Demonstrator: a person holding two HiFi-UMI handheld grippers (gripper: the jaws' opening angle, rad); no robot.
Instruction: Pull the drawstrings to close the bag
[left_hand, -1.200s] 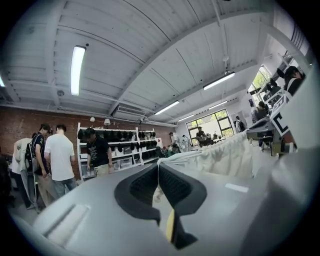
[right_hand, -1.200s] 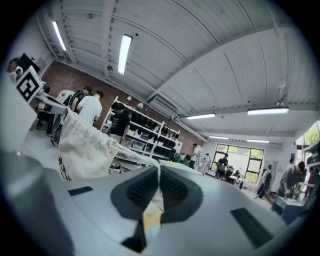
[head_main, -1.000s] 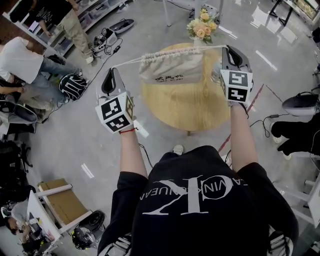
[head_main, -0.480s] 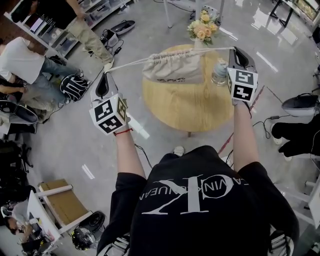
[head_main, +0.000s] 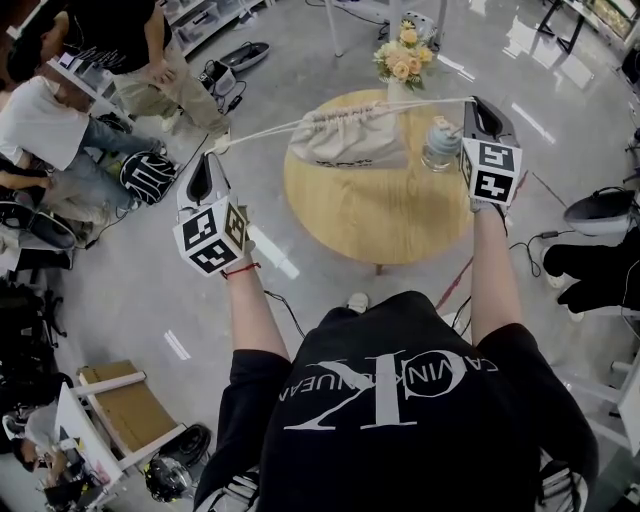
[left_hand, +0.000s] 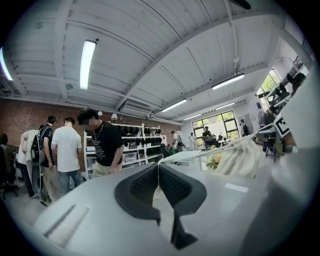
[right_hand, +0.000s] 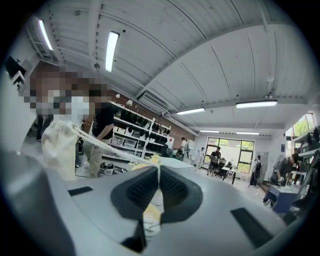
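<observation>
Round wooden table (head_main: 380, 225): cloth bag (head_main: 350, 140) at 12 o'clock, likely light and limp; left gripper (head_main: 207, 158) at 10 and right gripper (head_main: 478, 103) at 1 each pinch a taut drawstring (head_main: 262, 129), the natural hold.

Bag (head_main: 350, 140), perhaps above table (head_main: 380, 215), between left tongs (head_main: 213, 153) and right tongs (head_main: 472, 100); flowers (head_main: 403, 48) behind.

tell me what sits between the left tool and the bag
Only the taut drawstring, running from the left tool, which is shut on its end, to the gathered mouth of the bag. The head view shows it.
</observation>
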